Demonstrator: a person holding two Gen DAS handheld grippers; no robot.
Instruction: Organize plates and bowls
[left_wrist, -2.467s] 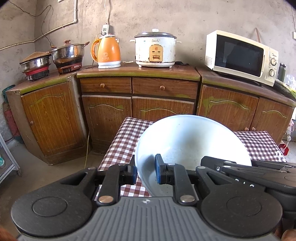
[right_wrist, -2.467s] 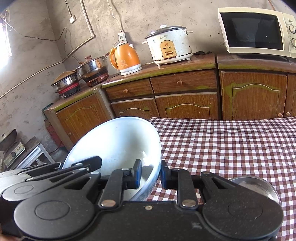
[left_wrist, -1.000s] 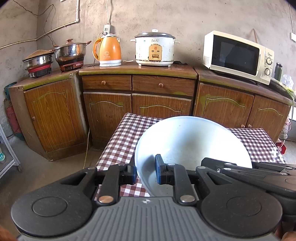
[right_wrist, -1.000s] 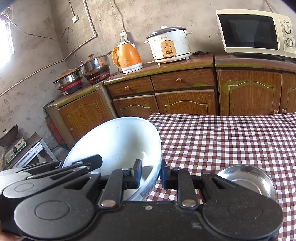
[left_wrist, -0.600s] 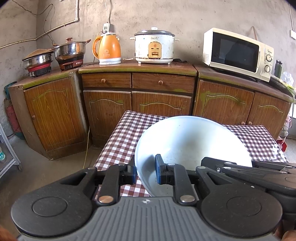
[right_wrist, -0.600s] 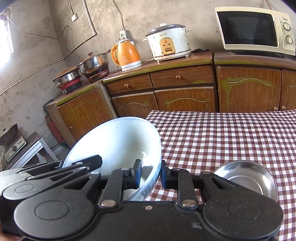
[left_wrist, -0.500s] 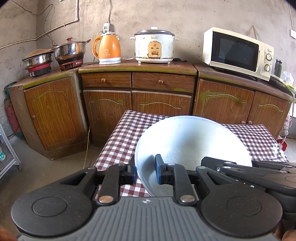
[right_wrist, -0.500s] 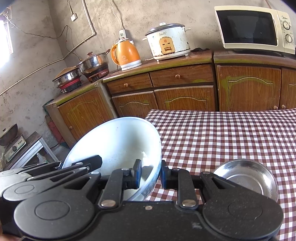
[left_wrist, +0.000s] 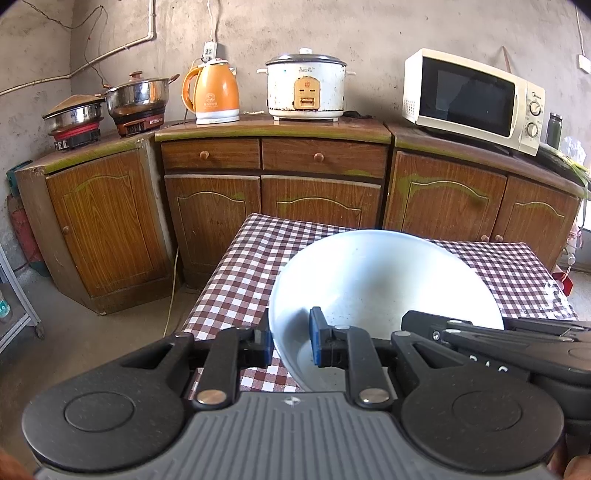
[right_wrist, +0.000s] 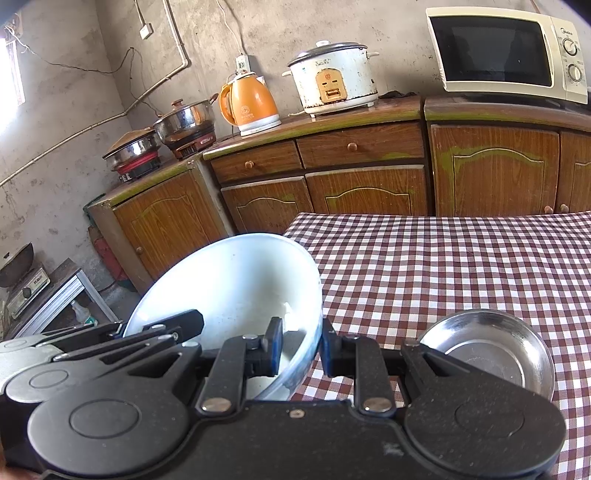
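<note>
White bowl (left_wrist: 373, 273) tilted over checkered table (right_wrist: 443, 258), rim pinched by left claw (left_wrist: 290, 341) and right claw (right_wrist: 300, 345).

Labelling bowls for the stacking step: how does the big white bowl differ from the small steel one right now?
The white bowl is much larger than the steel bowl. The white bowl is matte white; the steel bowl is shiny metal. The white bowl is tilted, clamped at its rim by the left gripper and the right gripper; the steel bowl sits flat and unheld on the checked tablecloth. Both are round, and no contents are visible.
</note>
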